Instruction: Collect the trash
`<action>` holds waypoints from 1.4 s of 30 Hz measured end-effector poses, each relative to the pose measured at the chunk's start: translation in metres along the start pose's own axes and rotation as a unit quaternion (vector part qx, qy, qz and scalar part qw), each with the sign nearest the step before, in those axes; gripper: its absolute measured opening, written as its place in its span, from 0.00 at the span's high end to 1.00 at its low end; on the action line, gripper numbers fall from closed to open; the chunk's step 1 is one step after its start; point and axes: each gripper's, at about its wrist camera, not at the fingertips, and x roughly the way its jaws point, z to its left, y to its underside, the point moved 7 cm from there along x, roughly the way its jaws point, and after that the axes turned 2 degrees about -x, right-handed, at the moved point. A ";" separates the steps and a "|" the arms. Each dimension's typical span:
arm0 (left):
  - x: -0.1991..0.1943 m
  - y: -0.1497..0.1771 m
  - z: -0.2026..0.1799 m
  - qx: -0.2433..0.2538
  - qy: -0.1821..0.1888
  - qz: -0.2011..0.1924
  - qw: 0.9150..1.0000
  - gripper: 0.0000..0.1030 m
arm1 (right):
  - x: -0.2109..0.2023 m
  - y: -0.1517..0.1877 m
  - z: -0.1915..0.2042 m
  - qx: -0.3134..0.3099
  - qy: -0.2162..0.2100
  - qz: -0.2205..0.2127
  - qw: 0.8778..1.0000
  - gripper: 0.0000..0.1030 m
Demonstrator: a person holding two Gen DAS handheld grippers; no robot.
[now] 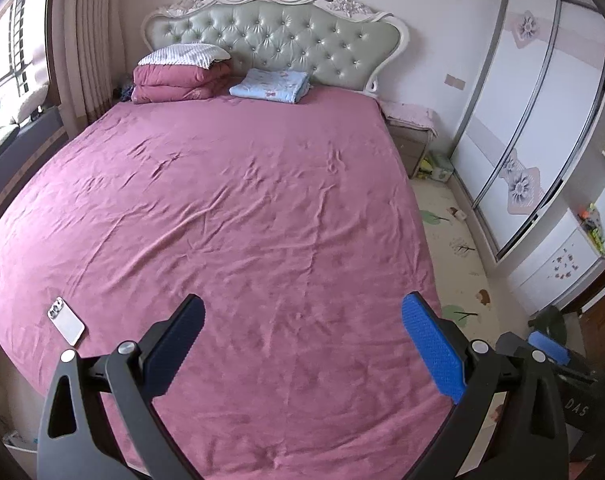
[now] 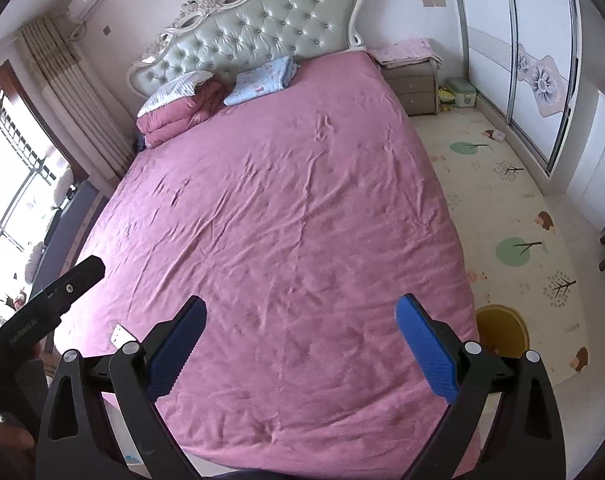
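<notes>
both your left tongs (image 1: 302,344) and right tongs (image 2: 300,344) hang wide and empty over the wrinkled pink bed (image 2: 286,208); no trash shows there, so scan toward the round yellow bin (image 2: 502,330) on the floor beside it.

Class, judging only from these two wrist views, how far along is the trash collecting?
Done: nothing visibly; the yellow bin by the bed's foot shows no contents from here. In hand: nothing; left gripper and right gripper hover open over the bed. Left: small litter by the wardrobe.
</notes>
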 end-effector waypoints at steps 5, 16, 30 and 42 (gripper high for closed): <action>-0.002 0.001 0.004 -0.005 -0.008 0.001 1.000 0.04 | -0.002 0.001 0.003 -0.003 -0.005 -0.001 1.000 0.10; -0.003 0.004 -0.003 0.013 -0.016 0.005 1.000 0.04 | -0.003 0.001 0.008 -0.009 -0.008 -0.007 1.000 0.10; 0.001 0.004 -0.006 0.017 -0.016 0.010 1.000 0.04 | -0.002 0.000 0.006 -0.004 -0.009 -0.003 1.000 0.10; 0.008 0.009 -0.003 0.012 -0.019 0.017 1.000 0.04 | -0.001 0.000 0.005 -0.004 -0.010 -0.001 1.000 0.10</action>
